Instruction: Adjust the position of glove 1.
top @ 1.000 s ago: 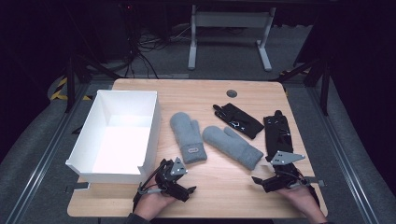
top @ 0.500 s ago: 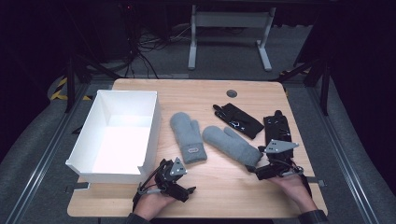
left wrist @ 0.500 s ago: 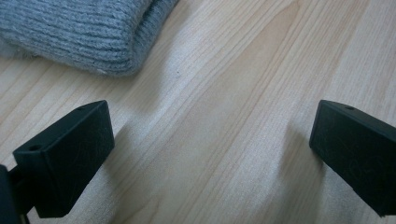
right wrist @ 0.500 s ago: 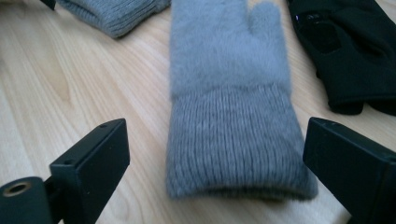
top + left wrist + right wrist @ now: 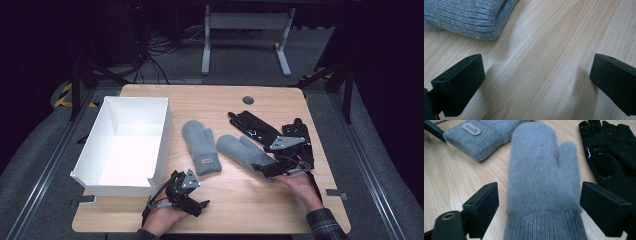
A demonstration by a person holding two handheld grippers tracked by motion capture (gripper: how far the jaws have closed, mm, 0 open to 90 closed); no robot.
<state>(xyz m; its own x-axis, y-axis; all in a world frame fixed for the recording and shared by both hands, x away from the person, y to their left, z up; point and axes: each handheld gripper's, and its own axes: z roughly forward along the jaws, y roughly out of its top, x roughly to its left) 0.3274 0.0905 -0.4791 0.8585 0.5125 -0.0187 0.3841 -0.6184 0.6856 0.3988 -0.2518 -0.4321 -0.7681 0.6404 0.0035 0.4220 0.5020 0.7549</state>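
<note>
- The right gripper (image 5: 267, 170) sits at the cuff end of a grey mitten (image 5: 245, 151), which lies flat on the table (image 5: 240, 200) to the right of the white box (image 5: 125, 145), well apart from it.
- In the right gripper view the ribbed cuff (image 5: 544, 227) lies between the two black jaws. They have just been closing in, but both pads are still off the knit, so nothing is gripped yet.
- This mitten looks light, soft and floppy. It will likely sag and fold once lifted, and the fluffy pile may slip under a light pinch.
- The firmer ribbed cuff seems the best place to take hold, clamping through both layers.
- A second grey mitten (image 5: 201, 145) lies nearer the white box, just beside the first, its labelled cuff pointing toward the person.
- Two black gloves (image 5: 272, 132) lie farther from the white box, past the first mitten.
- The left gripper (image 5: 187, 192) rests low by the box's near corner, jaws spread wide over bare wood, the second mitten's cuff (image 5: 466, 18) ahead of them.
</note>
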